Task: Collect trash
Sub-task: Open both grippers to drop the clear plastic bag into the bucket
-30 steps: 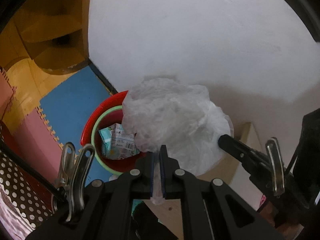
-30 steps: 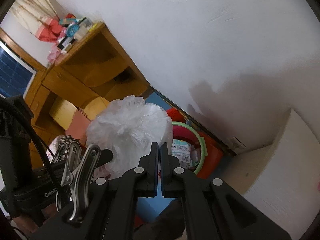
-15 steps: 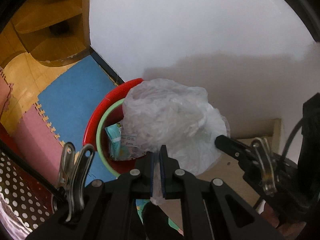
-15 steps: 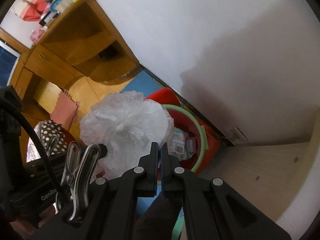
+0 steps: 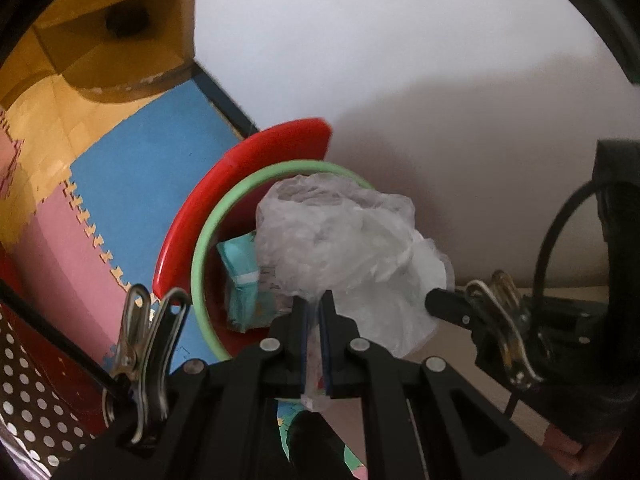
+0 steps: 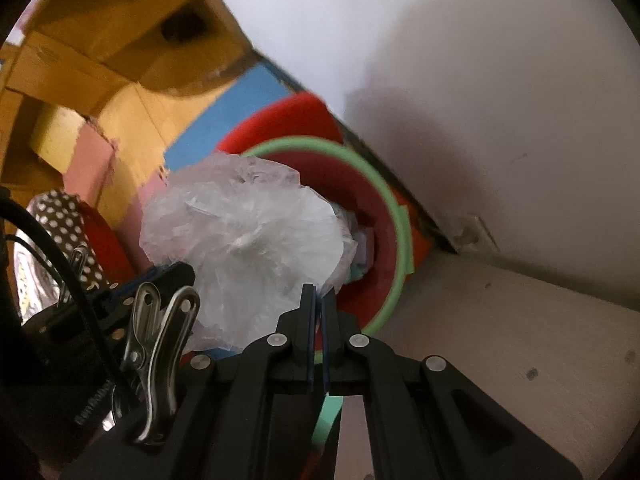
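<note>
A crumpled clear plastic bag (image 5: 352, 248) hangs between both grippers over a red trash bin (image 5: 188, 236) with a green rim (image 5: 204, 256). My left gripper (image 5: 315, 308) is shut on the bag's near edge. My right gripper (image 6: 316, 300) is shut on the bag's other edge (image 6: 248, 240). Each gripper shows in the other's view, the right (image 5: 440, 304) beside the bag, the left (image 6: 176, 276) at its lower left. A teal packet (image 5: 244, 280) and other wrappers lie inside the bin (image 6: 372, 248).
The bin stands on blue (image 5: 132, 168) and pink (image 5: 60, 240) foam floor mats against a white wall (image 5: 400, 60). A wooden cabinet (image 5: 100, 40) is at the far left. A pale tabletop (image 6: 500, 340) lies right of the bin. A dotted cloth (image 5: 24, 380) is at lower left.
Both grippers have carried the bag forward and down, so the bin's opening now lies right under it and looks larger. Both stay shut on the bag.
</note>
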